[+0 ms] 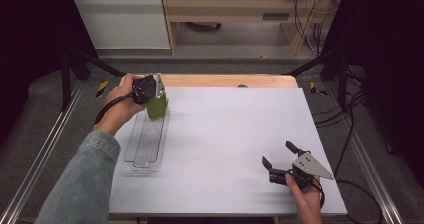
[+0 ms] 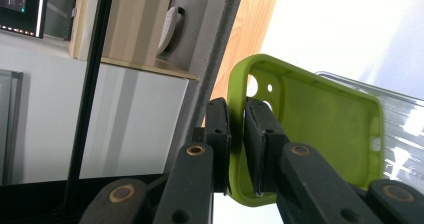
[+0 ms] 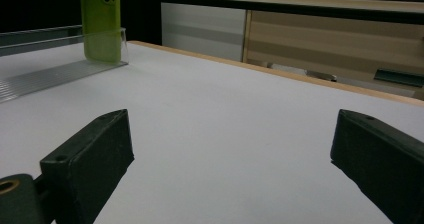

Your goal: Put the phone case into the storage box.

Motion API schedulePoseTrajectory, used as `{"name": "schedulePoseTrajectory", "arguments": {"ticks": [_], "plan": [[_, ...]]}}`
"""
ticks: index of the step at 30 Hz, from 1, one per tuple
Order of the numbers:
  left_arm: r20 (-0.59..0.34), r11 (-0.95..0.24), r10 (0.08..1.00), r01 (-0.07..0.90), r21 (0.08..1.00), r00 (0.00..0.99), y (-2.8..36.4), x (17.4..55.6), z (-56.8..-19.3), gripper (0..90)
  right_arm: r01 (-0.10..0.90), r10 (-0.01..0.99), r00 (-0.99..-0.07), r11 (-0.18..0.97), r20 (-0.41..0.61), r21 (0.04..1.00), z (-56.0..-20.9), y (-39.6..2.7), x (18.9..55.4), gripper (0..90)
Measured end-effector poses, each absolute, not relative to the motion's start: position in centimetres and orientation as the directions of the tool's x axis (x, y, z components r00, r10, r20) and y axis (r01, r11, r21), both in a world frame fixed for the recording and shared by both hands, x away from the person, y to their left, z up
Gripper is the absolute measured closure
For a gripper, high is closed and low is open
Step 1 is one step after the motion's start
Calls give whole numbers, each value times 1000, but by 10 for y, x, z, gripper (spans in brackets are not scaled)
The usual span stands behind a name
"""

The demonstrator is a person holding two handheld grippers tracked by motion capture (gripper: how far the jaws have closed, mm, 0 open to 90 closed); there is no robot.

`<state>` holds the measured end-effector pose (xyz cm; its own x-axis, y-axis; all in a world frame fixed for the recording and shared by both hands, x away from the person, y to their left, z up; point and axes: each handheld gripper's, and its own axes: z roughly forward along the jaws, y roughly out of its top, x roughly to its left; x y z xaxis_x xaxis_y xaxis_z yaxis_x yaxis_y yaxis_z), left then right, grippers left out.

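A lime-green phone case [image 1: 157, 106] hangs upright at the far end of a clear ribbed plastic tray [image 1: 146, 143], its lower part inside the tray. My left gripper [image 1: 154, 98] is shut on the case's edge; in the left gripper view the two pads pinch the green rim [image 2: 237, 149] near the camera cut-out of the case [image 2: 320, 119]. My right gripper [image 1: 278, 154] rests open near the table's front right, nothing between its jaws. From the right gripper view the case [image 3: 101, 24] stands far off at the tray's end [image 3: 45, 76].
The white table top [image 1: 235, 139] has a wooden strip [image 1: 230, 80] along its far edge. Beyond it stand a white cabinet [image 1: 122, 16] and wooden furniture [image 1: 225, 9]. Cables [image 1: 350, 129] run on the floor at the right.
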<state>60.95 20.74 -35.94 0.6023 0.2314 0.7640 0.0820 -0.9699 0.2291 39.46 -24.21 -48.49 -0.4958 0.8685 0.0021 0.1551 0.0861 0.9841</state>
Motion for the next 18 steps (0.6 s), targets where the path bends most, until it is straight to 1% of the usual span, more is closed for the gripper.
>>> {"name": "schedulePoseTrajectory", "arguments": {"ticks": [9, 13, 14, 17, 18], "plan": [[772, -973, 219, 80, 215, 597, 206, 615, -361, 802, 159, 870, -494, 85, 5, 984, -485, -243, 395, 37], [774, -972, 225, 82, 219, 592, 205, 617, -362, 787, 160, 870, -493, 84, 6, 984, -485, -243, 395, 37], [774, -972, 228, 83, 222, 591, 205, 618, -363, 772, 160, 870, -493, 84, 6, 984, -485, -243, 395, 37], [781, -967, 247, 95, 236, 574, 206, 619, -363, 689, 160, 870, -493, 83, 7, 984, -485, -243, 395, 37], [785, -964, 260, 103, 246, 562, 206, 620, -362, 646, 160, 870, -493, 82, 7, 984, -485, -243, 395, 37]]}}
